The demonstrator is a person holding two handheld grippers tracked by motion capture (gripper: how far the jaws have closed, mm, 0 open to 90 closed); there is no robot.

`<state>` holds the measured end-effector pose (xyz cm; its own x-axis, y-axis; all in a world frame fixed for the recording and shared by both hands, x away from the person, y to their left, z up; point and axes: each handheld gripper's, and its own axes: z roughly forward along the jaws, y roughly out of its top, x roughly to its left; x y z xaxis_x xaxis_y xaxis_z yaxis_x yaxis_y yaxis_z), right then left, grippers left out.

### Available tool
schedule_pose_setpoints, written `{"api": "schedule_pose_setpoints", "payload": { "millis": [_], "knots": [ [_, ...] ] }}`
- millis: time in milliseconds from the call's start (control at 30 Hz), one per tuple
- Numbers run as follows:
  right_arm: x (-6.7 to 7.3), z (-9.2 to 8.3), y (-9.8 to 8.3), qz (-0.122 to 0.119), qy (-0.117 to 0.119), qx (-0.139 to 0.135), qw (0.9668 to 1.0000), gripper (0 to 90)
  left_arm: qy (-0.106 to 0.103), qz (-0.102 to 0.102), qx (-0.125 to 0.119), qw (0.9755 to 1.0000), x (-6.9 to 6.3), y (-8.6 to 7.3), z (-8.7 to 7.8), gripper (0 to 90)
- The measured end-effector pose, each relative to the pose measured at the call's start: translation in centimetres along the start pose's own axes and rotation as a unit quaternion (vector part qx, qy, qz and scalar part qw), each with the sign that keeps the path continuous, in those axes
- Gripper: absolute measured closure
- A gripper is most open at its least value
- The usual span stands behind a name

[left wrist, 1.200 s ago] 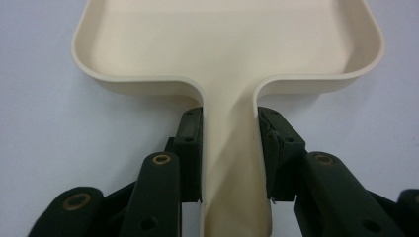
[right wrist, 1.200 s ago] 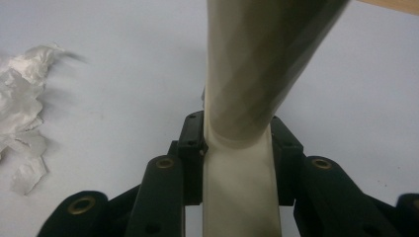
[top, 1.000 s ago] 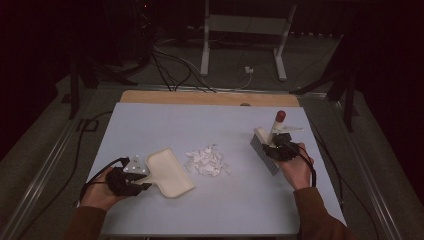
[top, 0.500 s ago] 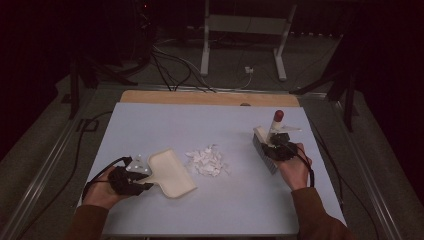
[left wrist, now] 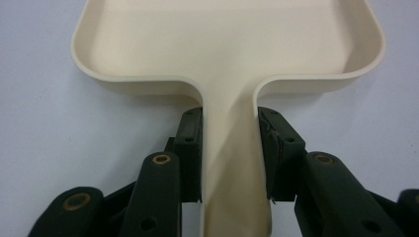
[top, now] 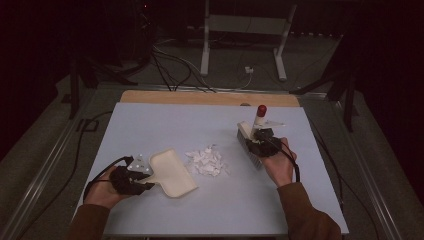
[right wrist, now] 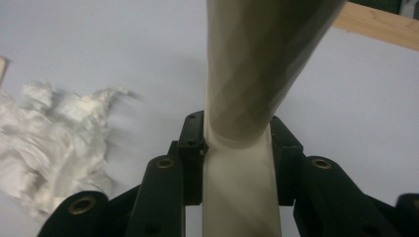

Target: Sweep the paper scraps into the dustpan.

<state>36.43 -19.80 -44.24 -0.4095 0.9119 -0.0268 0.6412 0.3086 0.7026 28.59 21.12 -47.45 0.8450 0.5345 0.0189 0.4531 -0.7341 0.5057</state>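
Two tools are clamped: the left gripper (top: 142,176) pinches the cream plastic dustpan (top: 171,173) flat beside the white paper scraps (top: 206,162), the right gripper (top: 257,140) the red-tipped brush (top: 252,134); sweep low, short, panward

- High view: fixed above the person's side, looking forward and down over the whole table (top: 150,120).
- Left gripper view: close, along its jaws at the dustpan (left wrist: 227,64).
- Right gripper view: close, along the brush handle (right wrist: 242,98); shares the paper scraps (right wrist: 54,148) with the high view.
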Motion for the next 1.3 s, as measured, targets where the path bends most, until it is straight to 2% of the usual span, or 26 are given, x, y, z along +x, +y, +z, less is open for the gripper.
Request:
{"api": "schedule_pose_setpoints", "payload": {
  "millis": [733,1000,1300],
  "knots": [
    [3.7,1.9,1.0,0.003,0.026,0.018,0.9995,66.7,-0.003,0.002,-0.001,1.0000,-0.1,0.4,0.3,66.7],
    [5.0,2.3,0.8,-0.007,0.029,0.030,0.9991,66.7,-0.005,0.002,-0.002,1.0000,-0.1,0.6,0.5,66.7],
    [6.2,2.2,0.4,-0.015,0.034,0.026,0.9990,66.6,-0.006,0.003,-0.003,1.0000,-0.1,0.7,0.7,66.7]
  ]
}}
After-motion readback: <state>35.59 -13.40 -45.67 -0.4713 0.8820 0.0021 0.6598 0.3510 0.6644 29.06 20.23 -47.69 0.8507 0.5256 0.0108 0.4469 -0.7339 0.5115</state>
